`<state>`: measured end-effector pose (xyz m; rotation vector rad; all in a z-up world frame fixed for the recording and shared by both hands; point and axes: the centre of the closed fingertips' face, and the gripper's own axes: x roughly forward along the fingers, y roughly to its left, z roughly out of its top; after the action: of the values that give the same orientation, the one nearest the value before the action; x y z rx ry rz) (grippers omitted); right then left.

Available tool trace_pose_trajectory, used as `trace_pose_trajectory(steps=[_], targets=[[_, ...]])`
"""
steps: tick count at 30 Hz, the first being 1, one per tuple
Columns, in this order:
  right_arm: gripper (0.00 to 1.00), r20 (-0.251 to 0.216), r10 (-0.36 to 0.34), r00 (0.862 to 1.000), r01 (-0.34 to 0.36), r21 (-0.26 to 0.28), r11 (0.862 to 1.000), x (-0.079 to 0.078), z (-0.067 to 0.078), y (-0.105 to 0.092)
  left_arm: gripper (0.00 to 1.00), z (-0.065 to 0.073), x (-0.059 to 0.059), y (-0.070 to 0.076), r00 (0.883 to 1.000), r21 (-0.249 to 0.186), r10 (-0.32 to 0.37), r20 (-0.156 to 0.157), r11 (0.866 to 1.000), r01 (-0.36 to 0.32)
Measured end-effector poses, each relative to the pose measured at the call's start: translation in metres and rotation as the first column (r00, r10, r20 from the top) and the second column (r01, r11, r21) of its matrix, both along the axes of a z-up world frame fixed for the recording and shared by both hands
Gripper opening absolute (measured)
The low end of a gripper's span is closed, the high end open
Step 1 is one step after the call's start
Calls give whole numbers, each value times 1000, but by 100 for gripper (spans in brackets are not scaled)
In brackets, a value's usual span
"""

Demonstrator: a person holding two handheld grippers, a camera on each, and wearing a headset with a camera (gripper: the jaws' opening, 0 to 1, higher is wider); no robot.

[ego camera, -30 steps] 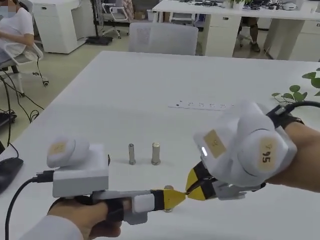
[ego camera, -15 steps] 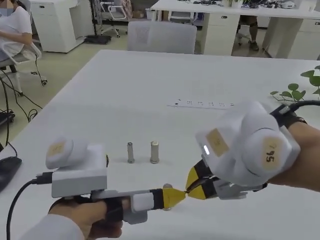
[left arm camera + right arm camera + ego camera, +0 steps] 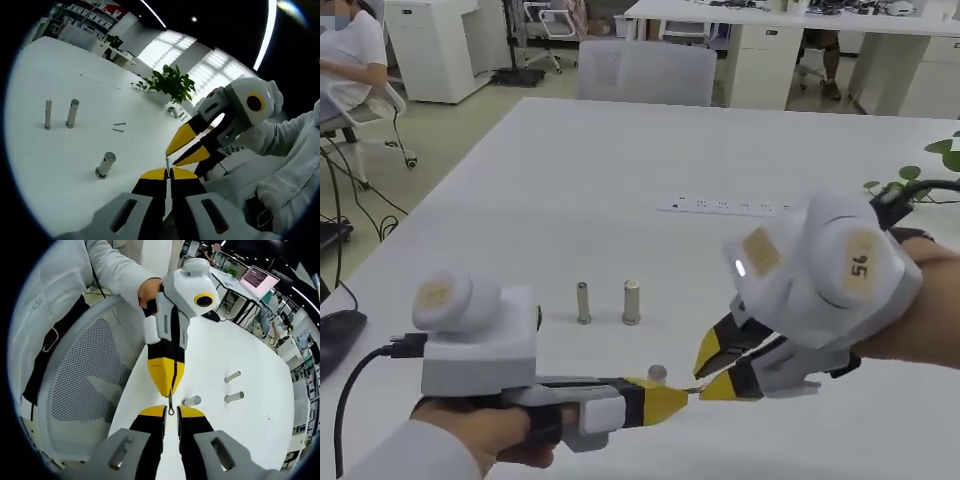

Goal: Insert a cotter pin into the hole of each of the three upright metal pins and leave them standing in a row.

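With the left gripper (image 3: 169, 173) pinching the cotter pin (image 3: 171, 402), its loop seemingly between the right gripper's (image 3: 172, 414) spread fingers, close squarely on that loop before aiming at the metal pin (image 3: 658, 374) just beyond the tips.

In the head view the nearest metal pin (image 3: 658, 373) shows just its cap; my left gripper (image 3: 682, 397) covers the rest. The cotter pin (image 3: 696, 390) at its tip is a bare sliver there (its loop reads better in the right gripper view). My left hand (image 3: 485, 435) is cut off by the bottom edge. In the left gripper view, two small pieces (image 3: 119, 124) lying on the table (image 3: 60, 155) are too tiny to identify.
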<state>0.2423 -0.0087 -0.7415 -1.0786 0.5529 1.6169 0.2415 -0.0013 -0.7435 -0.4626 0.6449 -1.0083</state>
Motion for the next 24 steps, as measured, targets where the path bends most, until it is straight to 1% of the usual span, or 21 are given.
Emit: trace_pose_trajectory(steps=[2, 3, 4, 5, 6, 7, 8, 9, 10, 12, 13, 14, 15, 16, 17, 19, 20, 21, 22, 23, 24], targets=[[10, -16, -9, 1000, 9, 3, 1000, 1, -1, -1, 0, 1, -2, -1, 999, 24, -22, 39, 999, 21], [10, -41, -14, 999, 14, 5, 1000, -1, -2, -2, 0, 1, -4, -1, 998, 31, -41, 57, 999, 39], [10, -62, -21, 998, 22, 14, 1000, -2, -2, -2, 0, 1, -5, -2, 995, 41, -60, 83, 998, 57], [10, -91, -32, 995, 34, 23, 999, -3, -2, -2, 0, 2, -5, -2, 990, 60, -74, 118, 996, 67], [10, -104, -35, 994, 38, 23, 999, -4, -2, -3, 0, 3, -7, -1, 988, 72, -82, 128, 995, 73], [10, -120, -39, 992, 42, 25, 999, -5, -2, -4, 0, 4, -8, -2, 984, 79, -95, 148, 993, 84], [10, -123, -39, 992, 43, 29, 999, -4, -1, -4, 0, 5, -8, -2, 979, 87, -107, 175, 992, 93], [10, -129, -41, 991, 46, 29, 999, -4, -2, -5, 0, 6, -9, -2, 977, 93, -112, 184, 991, 96], [10, -140, -42, 989, 47, 28, 999, -6, -2, -5, 0, 6, -9, -2, 969, 112, -132, 210, 988, 111], [10, -157, -45, 987, 50, 32, 998, -8, -2, -5, 0, 6, -11, -3, 958, 144, -161, 236, 981, 129], [10, -164, -41, 986, 47, 31, 998, -9, -2, -5, 0, 6, -11, -4, 949, 157, -178, 261, 978, 140], [10, -170, -38, 985, 44, 30, 999, -10, -3, -5, 0, 6, -11, -4, 948, 162, -182, 262, 976, 142], [10, -177, -35, 984, 41, 30, 999, -11, -3, -5, 0, 6, -11, -4, 943, 171, -189, 273, 974, 146], [10, -191, -29, 981, 36, 35, 999, -14, -2, -5, 0, 7, -12, -5, 928, 186, -214, 306, 969, 163], [10, -200, -26, 979, 34, 37, 999, -15, -2, -5, 0, 7, -13, -5, 925, 190, -221, 310, 967, 168], [10, -214, -15, 977, 24, 39, 999, -18, -2, -4, 0, 8, -15, -6, 897, 228, -263, 354, 955, 189], [10, -219, -14, 976, 23, 40, 999, -18, -1, -4, 0, 9, -17, -7, 890, 230, -276, 364, 952, 202], [10, -219, -6, 976, 16, 43, 999, -19, -1, -4, 0, 9, -18, -8, 888, 234, -280, 364, 951, 204], [10, -222, -3, 975, 13, 43, 999, -20, -1, -4, 0, 8, -17, -7, 879, 254, -291, 379, 945, 204], [9, -235, 2, 972, 9, 43, 999, -22, 0, -4, 0, 7, -18, -7, 871, 265, -305, 385, 941, 212], [9, -237, 5, 971, 6, 45, 999, -23, 0, -4, 0, 7, -18, -7, 870, 264, -307, 386, 940, 214]])
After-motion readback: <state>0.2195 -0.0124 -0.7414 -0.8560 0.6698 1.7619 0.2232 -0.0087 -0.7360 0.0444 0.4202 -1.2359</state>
